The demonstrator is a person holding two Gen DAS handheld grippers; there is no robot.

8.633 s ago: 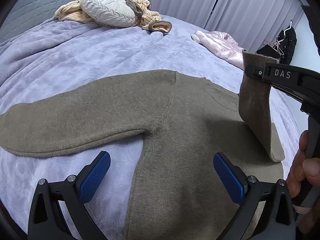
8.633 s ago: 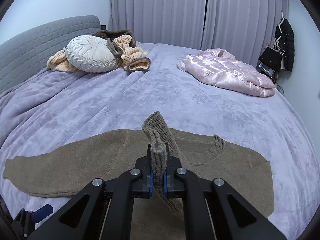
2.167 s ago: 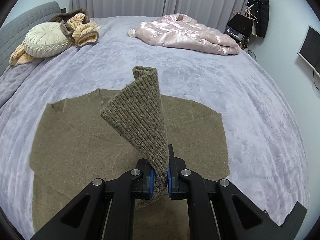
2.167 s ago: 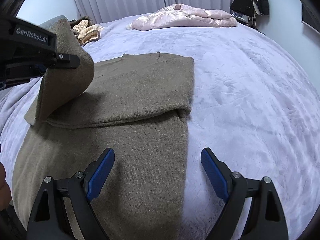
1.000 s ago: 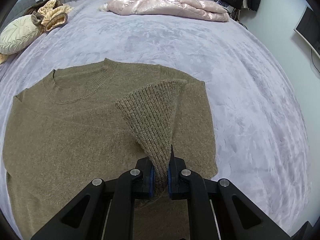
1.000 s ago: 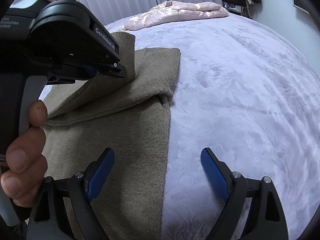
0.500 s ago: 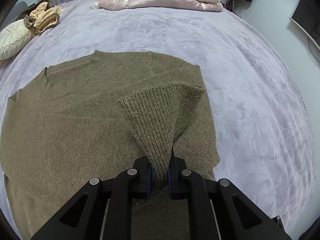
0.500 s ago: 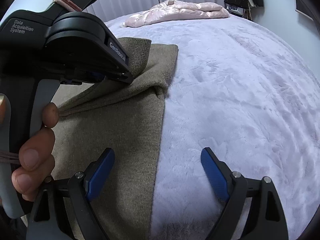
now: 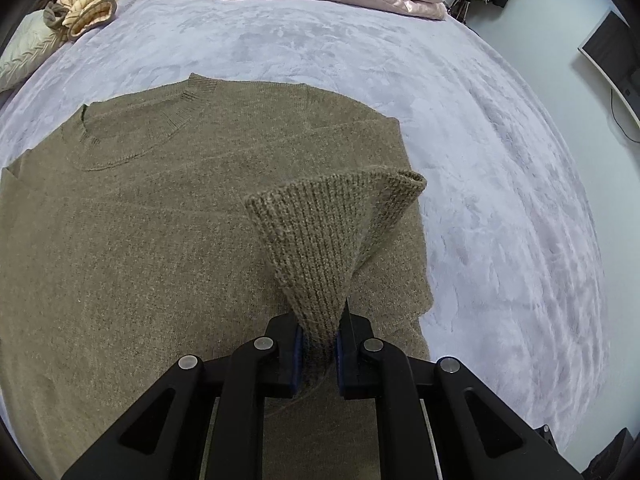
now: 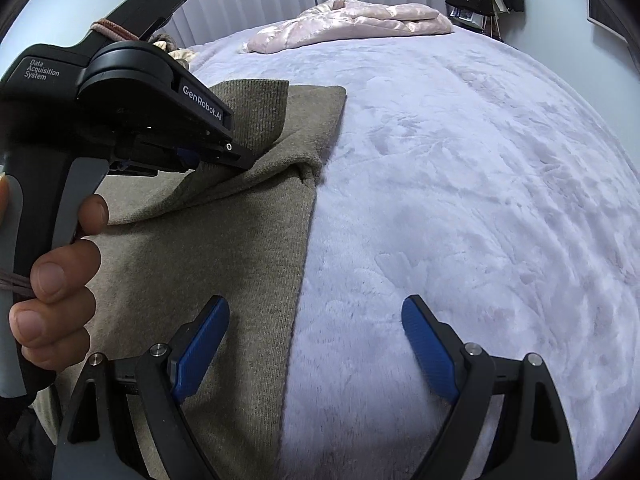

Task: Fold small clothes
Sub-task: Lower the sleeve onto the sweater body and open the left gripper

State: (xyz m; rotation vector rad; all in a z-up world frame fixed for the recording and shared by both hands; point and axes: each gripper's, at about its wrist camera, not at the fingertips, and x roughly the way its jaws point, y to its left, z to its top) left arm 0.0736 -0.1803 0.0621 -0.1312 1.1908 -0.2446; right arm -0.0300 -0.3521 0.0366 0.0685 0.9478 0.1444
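Cuff end of the sleeve (image 9: 320,248) sat pinched between the closed jaws of the left gripper (image 9: 319,346), fanned upward and forward from the pads, held just above the body of the brown sweater (image 9: 140,216) that lay flat on the lavender bedspread (image 9: 500,184). From that gripper the sweater's long axis ran away toward the neckline (image 9: 132,132) at far left, while the sleeve lay across the chest, so the cuff looked ready to be laid down onto the torso directly beneath. The right gripper (image 10: 316,344) hovered with jaws wide apart and nothing between them, straddling the sweater's right edge (image 10: 300,240), one pad (image 10: 200,344) over knit and the other over bare bedspread. The left was plainly nearer the sleeve; the right stood nearer the side edge, well placed, I judged, to steady it
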